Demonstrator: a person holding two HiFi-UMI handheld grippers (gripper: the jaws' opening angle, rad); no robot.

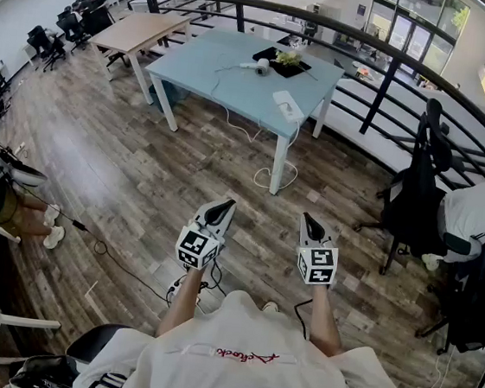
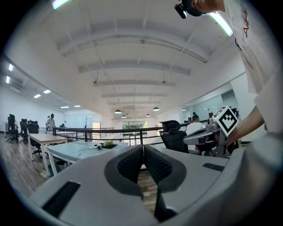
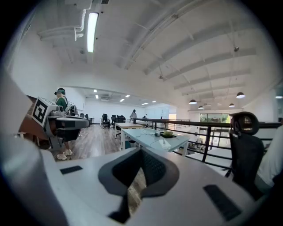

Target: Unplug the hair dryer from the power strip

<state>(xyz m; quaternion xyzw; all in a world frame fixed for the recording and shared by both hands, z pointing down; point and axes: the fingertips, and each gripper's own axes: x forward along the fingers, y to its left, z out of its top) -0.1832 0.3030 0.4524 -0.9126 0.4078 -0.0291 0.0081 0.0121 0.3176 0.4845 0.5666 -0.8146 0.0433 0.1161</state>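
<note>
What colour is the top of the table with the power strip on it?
Pale blue-green, on white legs; the head view shows the table best.

The hair dryer [image 1: 261, 65] is small and pale grey-white. It lies on its side toward the far edge of the light blue table [image 1: 204, 76], about midway along it. A thin cord [image 1: 231, 66] trails from it to the left across the top. The power strip [image 1: 287, 105] is white and oblong, lying flat by the table's near right corner, well apart from the dryer. A white cable [image 1: 272, 177] drops below it and loops on the floor. Whether a plug sits in the strip is too small to tell.
</note>
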